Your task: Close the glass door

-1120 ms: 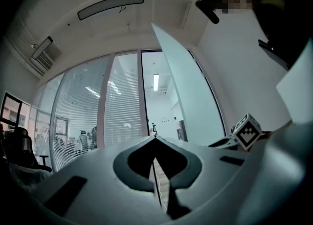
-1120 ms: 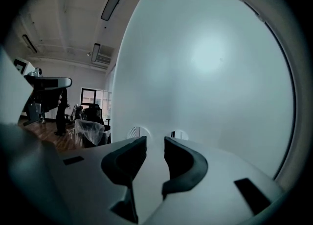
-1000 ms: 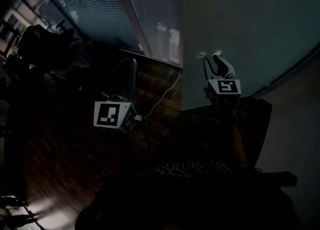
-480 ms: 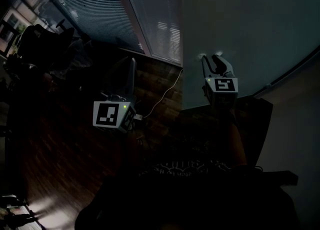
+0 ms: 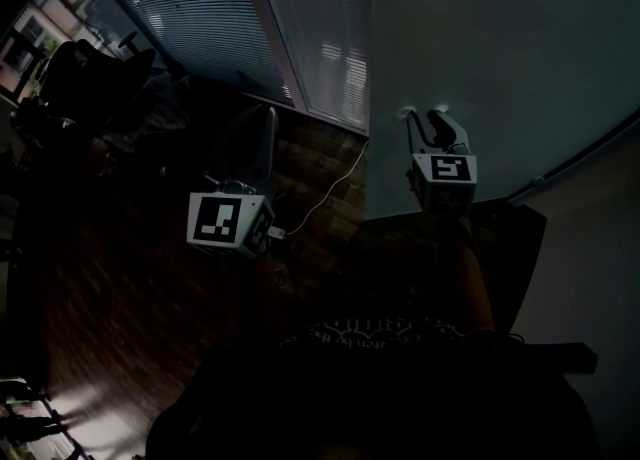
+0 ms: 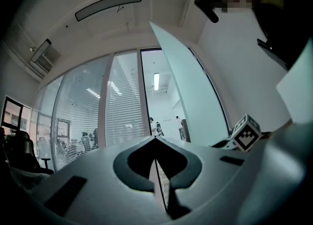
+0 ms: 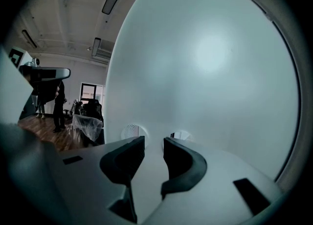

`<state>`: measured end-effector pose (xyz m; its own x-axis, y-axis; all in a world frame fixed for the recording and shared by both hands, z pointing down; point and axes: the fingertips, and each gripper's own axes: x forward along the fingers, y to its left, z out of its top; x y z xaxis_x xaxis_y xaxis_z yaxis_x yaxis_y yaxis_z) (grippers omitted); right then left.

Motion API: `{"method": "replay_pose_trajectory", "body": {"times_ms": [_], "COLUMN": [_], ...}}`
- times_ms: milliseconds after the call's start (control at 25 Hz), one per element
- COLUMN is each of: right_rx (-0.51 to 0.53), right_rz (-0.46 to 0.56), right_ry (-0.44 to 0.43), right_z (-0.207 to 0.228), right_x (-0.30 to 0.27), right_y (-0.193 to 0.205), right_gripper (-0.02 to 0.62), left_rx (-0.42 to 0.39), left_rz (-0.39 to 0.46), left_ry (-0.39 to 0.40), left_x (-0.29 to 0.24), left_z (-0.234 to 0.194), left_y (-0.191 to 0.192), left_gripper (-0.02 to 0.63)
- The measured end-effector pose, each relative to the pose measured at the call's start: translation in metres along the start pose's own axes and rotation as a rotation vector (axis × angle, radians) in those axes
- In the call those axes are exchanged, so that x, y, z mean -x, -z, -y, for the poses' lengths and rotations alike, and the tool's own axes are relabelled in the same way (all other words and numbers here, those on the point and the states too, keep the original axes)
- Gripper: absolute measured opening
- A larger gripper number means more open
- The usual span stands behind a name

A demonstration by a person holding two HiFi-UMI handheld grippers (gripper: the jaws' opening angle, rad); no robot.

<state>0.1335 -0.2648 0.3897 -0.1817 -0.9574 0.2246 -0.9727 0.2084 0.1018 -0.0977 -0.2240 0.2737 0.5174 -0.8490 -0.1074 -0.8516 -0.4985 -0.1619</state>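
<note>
- Right claw [image 7: 153, 143]: the jaws have just been opening and now stand spread with nothing between them. The tips sit just before the glass door [image 5: 480, 58], near two round fittings [image 7: 131, 131].
- Left claw [image 6: 156, 141]: jaws pressed together, empty, well apart from the door, over the wooden floor [image 5: 120, 288].
- Glass door: the frosted leaf appears angled out from its frame, with a gap beside it.
- Reading: nothing grips the door, and closing looks unfinished. A push on the leaf seems the likely next step.
</note>
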Motion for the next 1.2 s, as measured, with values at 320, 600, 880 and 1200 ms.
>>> {"method": "replay_pose_trajectory", "body": {"times_ms": [320, 600, 880, 1200], "right_rx": [0.004, 0.001, -0.008, -0.014], "right_rz": [-0.01, -0.015, -0.016, -0.021], "right_ry": [-0.001, -0.01, 0.005, 0.042], "right_z": [0.0, 0.005, 0.011, 0.014], "right_x": [-0.022, -0.037, -0.054, -0.077], "right_y": [-0.007, -0.009, -0.011, -0.017], "right_gripper": [0.121, 0.121, 0.121, 0.121], "left_rx": [-0.009, -0.008, 0.006, 0.016], "left_rz": [-0.014, 0.003, 0.003, 0.006], "left_ry": [-0.044, -0.099, -0.123, -0.084], "left_x": [-0.012, -0.011, -0.019, -0.052], "left_z": [-0.017, -0.031, -0.047, -0.072], "left_y": [0.001, 0.002, 0.007, 0.013], "left_gripper": [0.002, 0.002, 0.002, 0.002]}}
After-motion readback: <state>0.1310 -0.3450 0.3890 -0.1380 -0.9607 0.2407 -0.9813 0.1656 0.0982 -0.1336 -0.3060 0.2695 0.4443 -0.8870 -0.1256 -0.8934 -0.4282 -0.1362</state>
